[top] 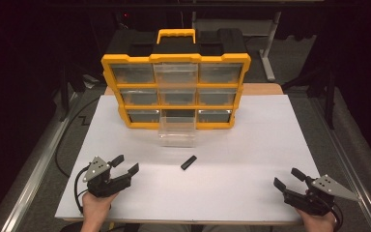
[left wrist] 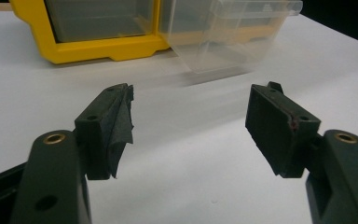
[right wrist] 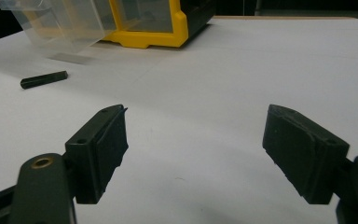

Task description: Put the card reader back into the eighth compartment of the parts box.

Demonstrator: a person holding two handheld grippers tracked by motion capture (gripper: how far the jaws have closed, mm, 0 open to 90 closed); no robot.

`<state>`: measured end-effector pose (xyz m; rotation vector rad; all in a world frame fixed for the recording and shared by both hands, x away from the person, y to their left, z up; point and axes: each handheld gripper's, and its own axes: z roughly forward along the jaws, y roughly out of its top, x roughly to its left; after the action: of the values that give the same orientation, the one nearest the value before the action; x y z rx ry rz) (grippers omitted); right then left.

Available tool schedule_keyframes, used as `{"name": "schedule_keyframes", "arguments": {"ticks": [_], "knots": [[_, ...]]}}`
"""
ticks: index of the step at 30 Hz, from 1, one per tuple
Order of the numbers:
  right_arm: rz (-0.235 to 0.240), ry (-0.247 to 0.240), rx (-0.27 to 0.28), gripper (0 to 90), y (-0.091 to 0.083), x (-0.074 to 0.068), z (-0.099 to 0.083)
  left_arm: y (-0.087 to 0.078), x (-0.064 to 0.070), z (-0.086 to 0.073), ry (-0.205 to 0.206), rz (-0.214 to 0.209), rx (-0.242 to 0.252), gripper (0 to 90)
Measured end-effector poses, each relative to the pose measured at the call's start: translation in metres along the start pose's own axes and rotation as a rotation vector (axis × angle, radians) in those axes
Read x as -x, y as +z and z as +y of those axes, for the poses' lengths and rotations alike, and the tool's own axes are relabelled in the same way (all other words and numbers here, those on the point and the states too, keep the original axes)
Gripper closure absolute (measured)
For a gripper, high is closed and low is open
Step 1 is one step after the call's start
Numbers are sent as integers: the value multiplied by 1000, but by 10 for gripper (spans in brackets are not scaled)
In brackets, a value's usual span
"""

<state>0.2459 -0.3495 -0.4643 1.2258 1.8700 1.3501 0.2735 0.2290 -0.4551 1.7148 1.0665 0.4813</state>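
Note:
A yellow and black organizer (top: 176, 89) with several clear drawers stands at the back of the white table (top: 251, 145). Its bottom middle drawer (top: 177, 130) is pulled out toward me; the same drawer (left wrist: 228, 35) lies ahead in the left gripper view and at top left, drawer (right wrist: 58, 25), in the right gripper view. A small black bar (top: 188, 162) lies on the table in front of it, also seen as the bar (right wrist: 44, 79). My left gripper (top: 125, 164) rests open near the front left. My right gripper (top: 288, 179) rests open at the front right. Both are empty.
The organizer's yellow handle (top: 176, 35) sticks up at the back. A black cable (top: 70, 140) runs along the floor left of the table. A grey table leg (top: 269, 48) stands behind on the right.

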Motion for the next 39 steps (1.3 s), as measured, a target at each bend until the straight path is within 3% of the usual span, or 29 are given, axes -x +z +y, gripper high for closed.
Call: {"name": "schedule_keyframes", "arguments": {"ticks": [39], "knots": [[12, -5, -8, 221, 2, 0, 1, 49, 38, 16, 65, -120, -79, 334]]}}
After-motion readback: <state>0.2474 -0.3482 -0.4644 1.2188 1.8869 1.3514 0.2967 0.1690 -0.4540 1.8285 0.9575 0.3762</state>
